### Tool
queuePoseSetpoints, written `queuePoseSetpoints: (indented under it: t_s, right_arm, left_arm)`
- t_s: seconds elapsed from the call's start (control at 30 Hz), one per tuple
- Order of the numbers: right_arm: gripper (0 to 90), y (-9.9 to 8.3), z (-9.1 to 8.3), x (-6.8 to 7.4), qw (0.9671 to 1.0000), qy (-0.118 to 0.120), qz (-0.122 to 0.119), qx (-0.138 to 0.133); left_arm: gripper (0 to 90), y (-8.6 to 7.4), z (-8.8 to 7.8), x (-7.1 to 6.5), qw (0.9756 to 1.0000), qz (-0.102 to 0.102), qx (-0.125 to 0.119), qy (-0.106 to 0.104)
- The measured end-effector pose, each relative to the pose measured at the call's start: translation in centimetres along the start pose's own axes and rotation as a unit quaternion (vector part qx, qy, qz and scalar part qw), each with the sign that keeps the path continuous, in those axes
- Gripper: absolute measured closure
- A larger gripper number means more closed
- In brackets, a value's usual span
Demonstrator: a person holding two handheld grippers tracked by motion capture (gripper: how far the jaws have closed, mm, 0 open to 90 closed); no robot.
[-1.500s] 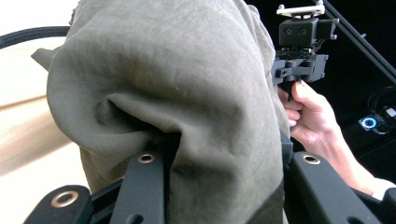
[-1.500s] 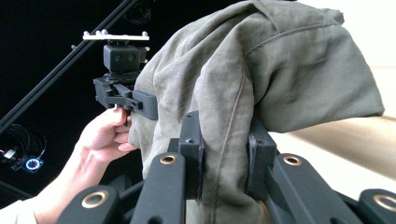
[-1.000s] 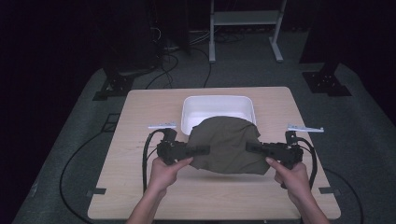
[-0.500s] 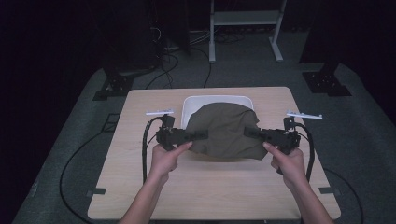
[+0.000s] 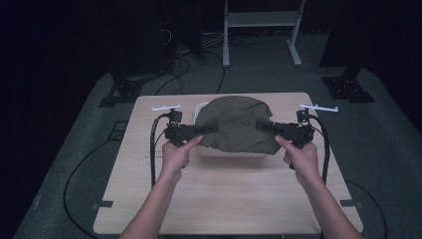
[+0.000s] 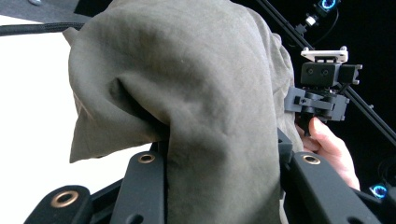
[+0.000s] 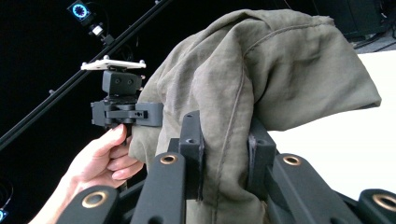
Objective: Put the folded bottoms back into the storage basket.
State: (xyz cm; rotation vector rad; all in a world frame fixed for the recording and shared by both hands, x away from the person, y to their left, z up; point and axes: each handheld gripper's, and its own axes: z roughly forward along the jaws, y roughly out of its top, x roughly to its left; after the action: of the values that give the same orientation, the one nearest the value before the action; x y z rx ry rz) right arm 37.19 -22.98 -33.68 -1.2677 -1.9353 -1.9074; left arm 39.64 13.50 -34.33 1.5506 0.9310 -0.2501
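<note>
An olive-green cloth (image 5: 237, 123) hangs bunched between both grippers above a white bin (image 5: 234, 150) at the middle of the table. My left gripper (image 5: 213, 128) is shut on the cloth's left side, and my right gripper (image 5: 260, 125) is shut on its right side. In the left gripper view the cloth (image 6: 187, 93) drapes down between the black jaws, with the other gripper (image 6: 322, 88) and a hand behind it. The right gripper view has the cloth (image 7: 261, 79) pinched between its jaws, the opposite gripper (image 7: 122, 105) beyond. The cloth covers most of the bin.
The light wooden table (image 5: 224, 199) stands on grey floor. Black cables (image 5: 154, 144) loop from each gripper over the table. Dark stands (image 5: 124, 89) and a white frame (image 5: 259, 30) stand beyond the far edge.
Both grippers have lifted the cloth up and away from me, from the table's front half to above the bin. The cloth has bunched taller between them.
</note>
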Motion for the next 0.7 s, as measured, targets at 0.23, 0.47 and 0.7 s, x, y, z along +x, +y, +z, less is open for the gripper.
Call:
queuePoseSetpoints:
  t_s: [0.23,0.47,0.7]
  right_arm:
    - [73.2,1.1,0.9,-0.5,1.0,-0.009,0.004,-0.002]
    - [73.2,1.7,1.7,-1.4,0.9998,-0.021,0.005,0.0]
    - [73.4,2.3,2.3,-2.4,0.9994,-0.034,0.009,0.005]
  left_arm:
    - [60.9,1.2,0.3,0.9,0.9999,0.0,0.001,0.011]
    - [60.6,1.7,0.9,1.9,0.9997,-0.002,-0.003,0.023]
    - [60.3,1.9,1.6,3.1,0.9995,-0.014,-0.007,0.028]
